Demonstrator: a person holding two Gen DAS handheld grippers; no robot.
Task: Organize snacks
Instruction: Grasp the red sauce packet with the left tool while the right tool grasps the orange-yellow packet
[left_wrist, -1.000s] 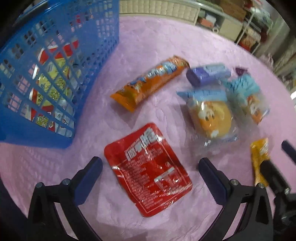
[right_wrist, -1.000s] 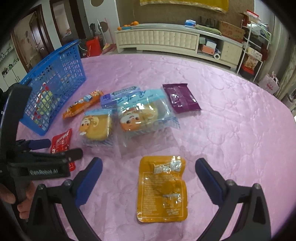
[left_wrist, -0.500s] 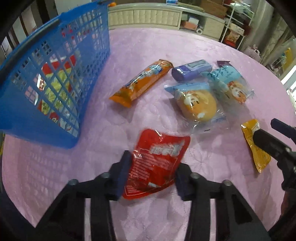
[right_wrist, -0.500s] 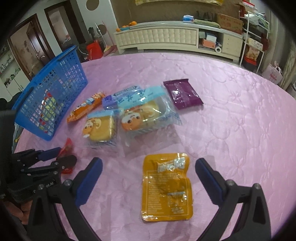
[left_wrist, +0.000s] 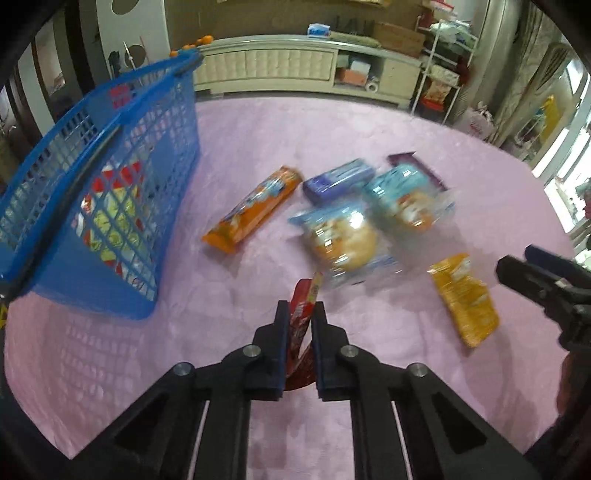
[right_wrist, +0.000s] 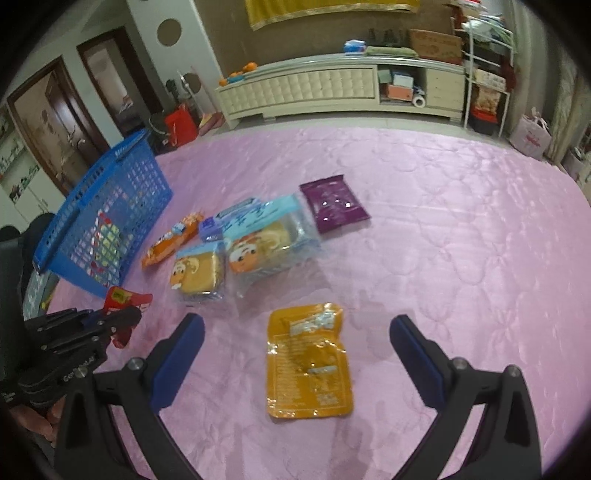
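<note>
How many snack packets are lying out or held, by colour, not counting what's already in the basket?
Red: 1, the red pouch pinched in the left gripper
Orange: 1, the orange bar
Yellow: 1, the yellow pouch
Purple: 2, the purple bar and dark purple packet
Clear with blue tops: 2, the small cake and large cake
Total: 7

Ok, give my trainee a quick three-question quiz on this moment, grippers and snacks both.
1. True or false: the left gripper is shut on the red packet.
2. Which snack lies on the cloth between the open fingers of the right gripper?
A. purple packet
B. yellow pouch
C. orange bar
3. Fill in: the blue basket already holds at least one ____.

Key:
1. True. The gripper has just been closing and now pinches the packet, which stands on edge off the pink cloth.
2. B
3. Snack; red and yellow wrapping shows through the mesh.
</note>
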